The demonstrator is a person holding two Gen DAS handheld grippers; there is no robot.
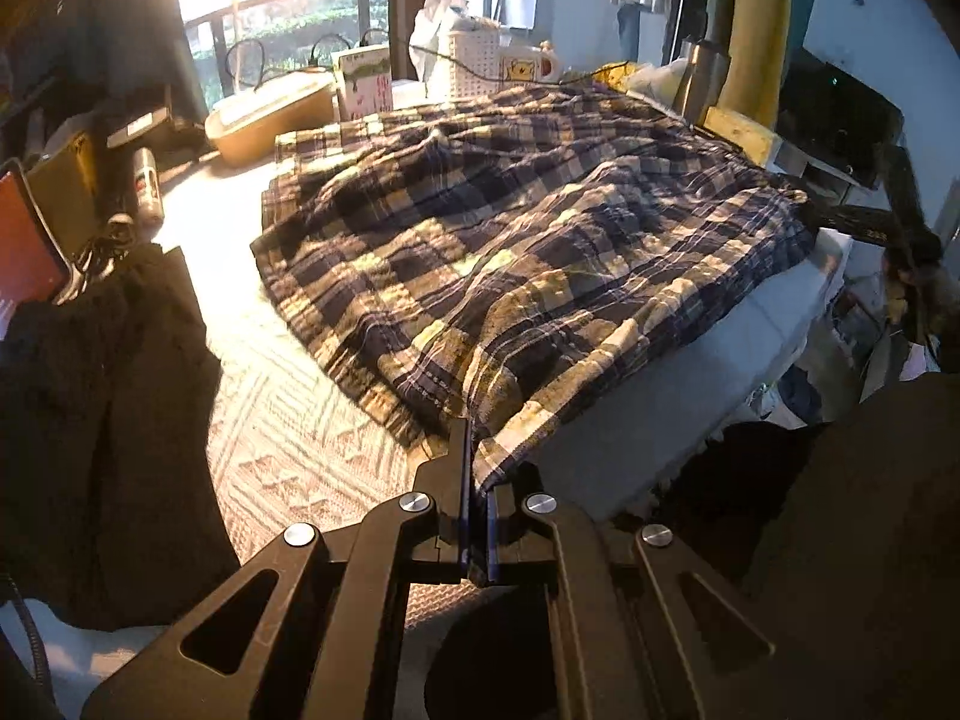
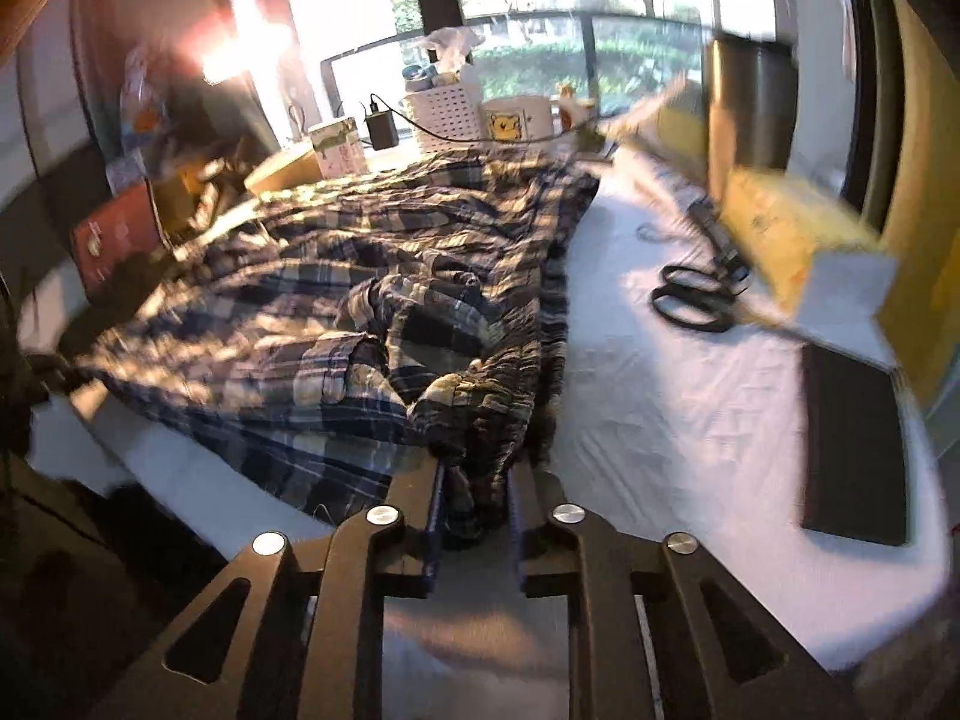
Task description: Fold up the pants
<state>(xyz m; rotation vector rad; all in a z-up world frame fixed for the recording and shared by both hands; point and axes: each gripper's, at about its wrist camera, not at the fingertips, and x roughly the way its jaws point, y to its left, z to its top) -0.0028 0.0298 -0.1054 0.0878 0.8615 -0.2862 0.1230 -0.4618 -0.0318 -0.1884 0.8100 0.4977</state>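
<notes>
Nearest the lens, left hand-held gripper [image 1: 477,480] is clenched on a hem corner of the plaid pants [image 1: 528,240]; right hand-held gripper [image 2: 474,480] grasps a bunched wad of waistband. Pants lie rumpled across the worktop [image 2: 690,420], w/ one edge hanging off the front. Risk: thin left pinch may slip under tension. Farther right, scissors [image 2: 696,294] sit near the cloth & could snag if fabric swings that way.

Black scissors [image 2: 696,294], white basket [image 1: 474,60]
</notes>
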